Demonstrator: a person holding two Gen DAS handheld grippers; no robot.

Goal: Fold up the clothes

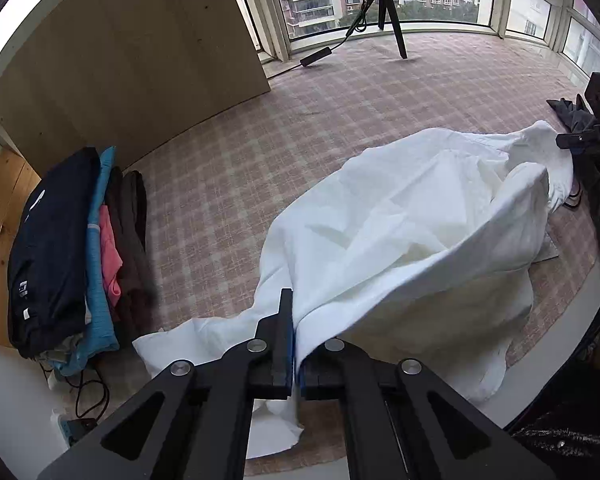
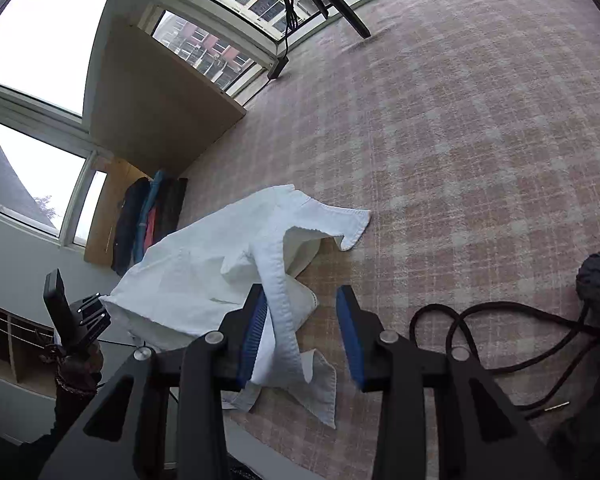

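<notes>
The left gripper pinches the white shirt; the right gripper stands parted, shirt band between its jaws.

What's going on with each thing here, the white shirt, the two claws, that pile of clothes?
White shirt: crumpled, unfolded on the checked cloth.
Left claw: shut on the shirt's edge.
Right claw: open, shirt band lying between its pads.
Clothes pile: folded, stacked aside.
Black cord: loose, looped.
</notes>
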